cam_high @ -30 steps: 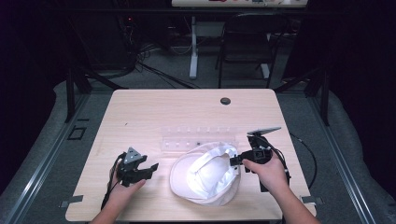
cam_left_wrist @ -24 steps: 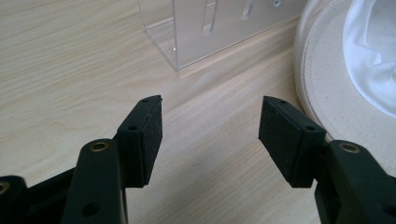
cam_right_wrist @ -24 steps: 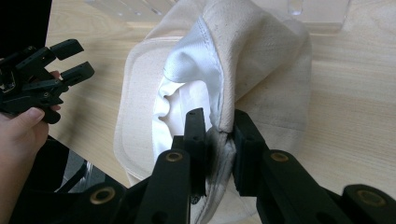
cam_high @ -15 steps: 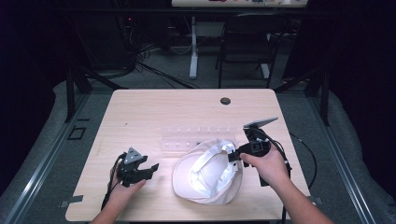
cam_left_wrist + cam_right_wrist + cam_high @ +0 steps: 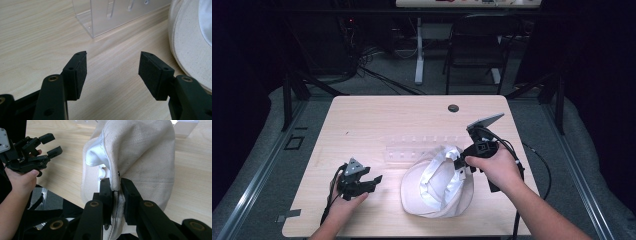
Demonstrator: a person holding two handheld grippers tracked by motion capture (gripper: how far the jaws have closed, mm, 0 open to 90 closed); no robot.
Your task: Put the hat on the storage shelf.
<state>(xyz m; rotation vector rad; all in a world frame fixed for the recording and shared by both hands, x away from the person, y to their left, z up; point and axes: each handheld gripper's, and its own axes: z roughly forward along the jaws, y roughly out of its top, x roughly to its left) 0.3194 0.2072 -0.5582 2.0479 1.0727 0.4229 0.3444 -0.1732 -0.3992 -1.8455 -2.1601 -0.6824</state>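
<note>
Hat (image 5: 140, 152) rim hidden between pinching jaws.

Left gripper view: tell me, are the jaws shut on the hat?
No: the left gripper stands open over bare table, with the hat off to one side.

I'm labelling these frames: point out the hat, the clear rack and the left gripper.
hat (image 5: 439, 187): high view, on its white lining.
clear rack (image 5: 112, 15): left gripper view, on its front wall.
left gripper (image 5: 373, 181): high view, between its open jaws.
</note>
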